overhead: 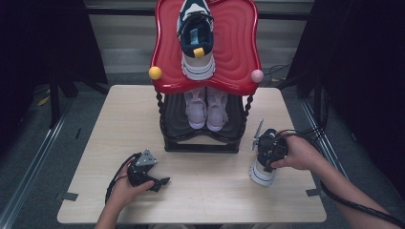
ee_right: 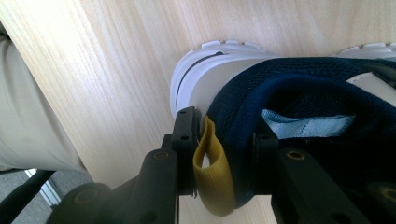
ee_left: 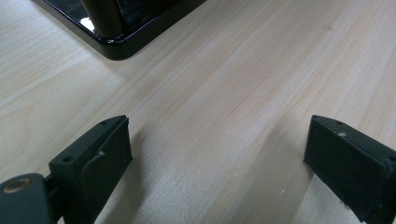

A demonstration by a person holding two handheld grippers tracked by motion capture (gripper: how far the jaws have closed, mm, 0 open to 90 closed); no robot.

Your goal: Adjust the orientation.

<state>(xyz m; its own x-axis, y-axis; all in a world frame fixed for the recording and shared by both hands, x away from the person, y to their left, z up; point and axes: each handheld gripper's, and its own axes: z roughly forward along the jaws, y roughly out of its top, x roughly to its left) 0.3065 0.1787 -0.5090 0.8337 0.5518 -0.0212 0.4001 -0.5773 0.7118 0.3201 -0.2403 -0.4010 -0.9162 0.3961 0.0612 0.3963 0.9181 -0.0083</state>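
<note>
Two right gripper (ee_right: 222, 154) jaws clenched on navy sneaker (ee_right: 299, 98) heel collar, yellow loop (ee_right: 212, 172) between.

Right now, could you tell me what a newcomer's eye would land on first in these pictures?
First the glossy red shelf at the table's far edge, with a navy shoe on top and pink shoes on the tier below. Next, at the table's right, the right gripper is clamped on the heel of a second navy shoe, beside its yellow loop. The left gripper rests open on bare wood.
</note>
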